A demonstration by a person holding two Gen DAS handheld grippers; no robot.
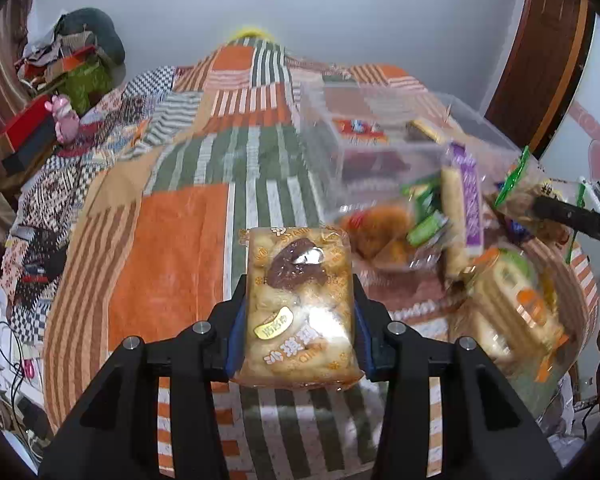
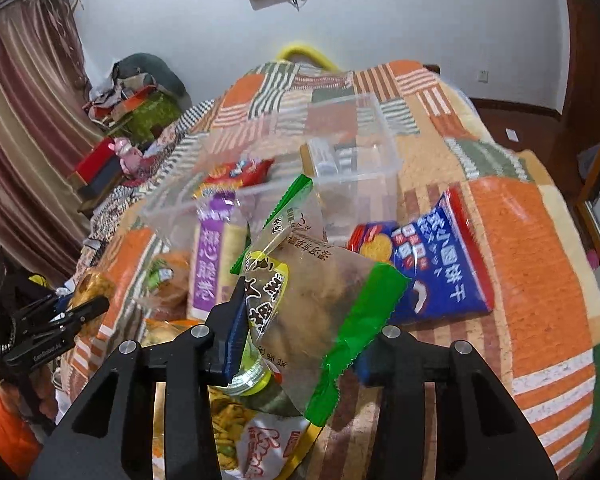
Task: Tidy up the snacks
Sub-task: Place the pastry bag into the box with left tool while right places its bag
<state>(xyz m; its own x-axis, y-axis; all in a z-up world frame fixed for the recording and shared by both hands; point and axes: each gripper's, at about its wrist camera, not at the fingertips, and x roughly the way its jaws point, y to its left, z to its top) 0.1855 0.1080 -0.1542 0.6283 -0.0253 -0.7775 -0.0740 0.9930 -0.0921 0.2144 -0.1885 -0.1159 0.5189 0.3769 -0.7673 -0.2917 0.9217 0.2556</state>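
Observation:
My left gripper (image 1: 300, 312) is shut on a clear pack of pale pastry with a brown filling patch (image 1: 300, 300), held above the patchwork bedspread. My right gripper (image 2: 300, 324) is shut on a clear snack bag with green ends (image 2: 320, 292), held above the snack pile. A clear plastic bin (image 1: 380, 148) stands on the bed to the right of the left gripper; it also shows in the right wrist view (image 2: 340, 152) with a red packet (image 2: 240, 172) inside. A purple-labelled pack (image 2: 212, 256) and a blue cracker bag (image 2: 432, 264) lie near it.
More loose snack packs lie at the right of the bed (image 1: 512, 308). A cluttered side table with a red box (image 1: 28, 128) and a pink toy (image 1: 64, 116) stands left of the bed. The other gripper shows at the left edge of the right wrist view (image 2: 48, 328).

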